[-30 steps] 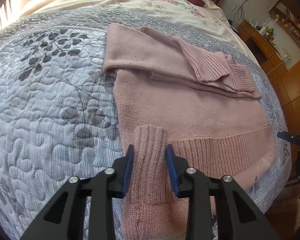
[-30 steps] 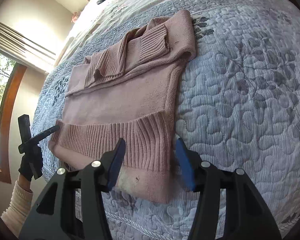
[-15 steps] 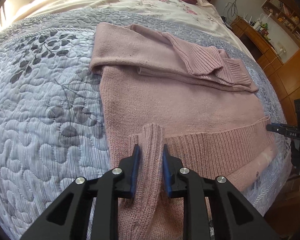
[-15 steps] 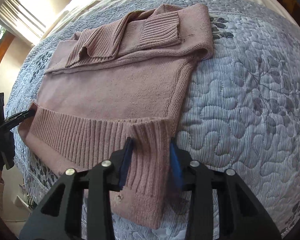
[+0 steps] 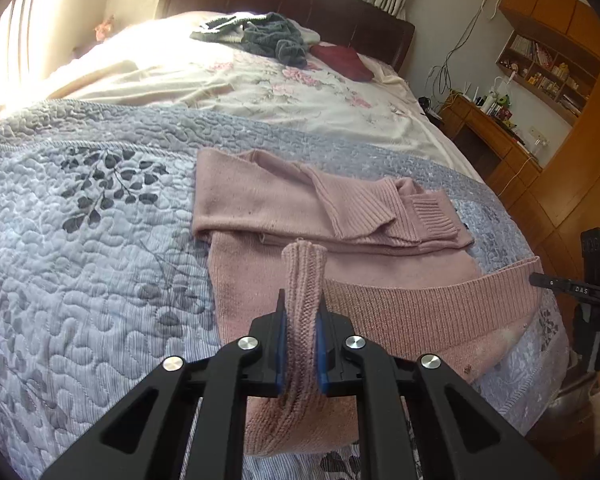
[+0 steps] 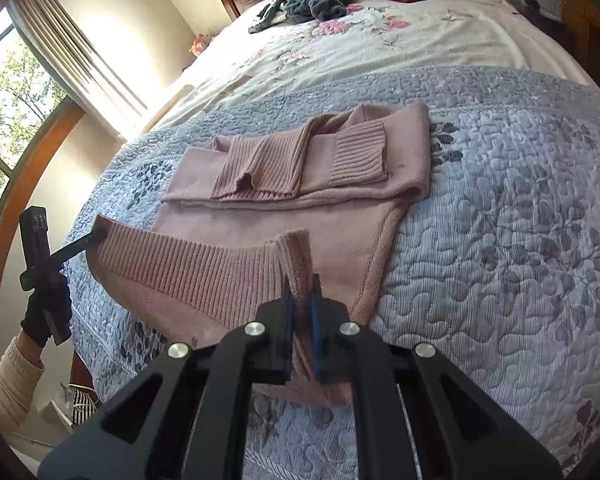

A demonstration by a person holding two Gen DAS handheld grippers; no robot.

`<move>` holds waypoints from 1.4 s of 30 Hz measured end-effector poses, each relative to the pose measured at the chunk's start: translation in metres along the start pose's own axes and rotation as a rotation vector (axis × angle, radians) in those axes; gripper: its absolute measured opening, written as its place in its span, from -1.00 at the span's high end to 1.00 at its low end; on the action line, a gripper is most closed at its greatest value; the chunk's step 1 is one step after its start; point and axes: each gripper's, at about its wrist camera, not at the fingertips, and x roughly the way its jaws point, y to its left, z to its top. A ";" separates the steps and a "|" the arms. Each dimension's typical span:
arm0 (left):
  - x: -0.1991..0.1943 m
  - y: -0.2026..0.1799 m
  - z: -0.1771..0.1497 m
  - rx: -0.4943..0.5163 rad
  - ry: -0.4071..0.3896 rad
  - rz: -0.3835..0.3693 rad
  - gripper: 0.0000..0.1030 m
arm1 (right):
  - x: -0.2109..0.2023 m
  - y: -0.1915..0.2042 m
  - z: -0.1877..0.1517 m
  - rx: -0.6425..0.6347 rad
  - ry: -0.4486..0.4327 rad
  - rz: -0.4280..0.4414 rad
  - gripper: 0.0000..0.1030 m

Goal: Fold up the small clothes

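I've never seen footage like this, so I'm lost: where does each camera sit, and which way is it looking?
Left wrist: on the left gripper, facing up the bed; the right gripper shows at the right edge.
Right wrist: on the right gripper, facing the headboard; gloved hand at left.
Both show the pink sweater on the grey quilt, hem pinched.

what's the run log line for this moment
stage: hem lift | left gripper: shut on sweater hem corner | right gripper: shut on other hem corner | sleeves: folded across chest | surface: quilt
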 end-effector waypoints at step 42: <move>0.158 0.064 0.122 -0.103 -0.004 0.218 0.42 | 0.139 -0.085 0.149 0.159 0.068 -0.237 0.27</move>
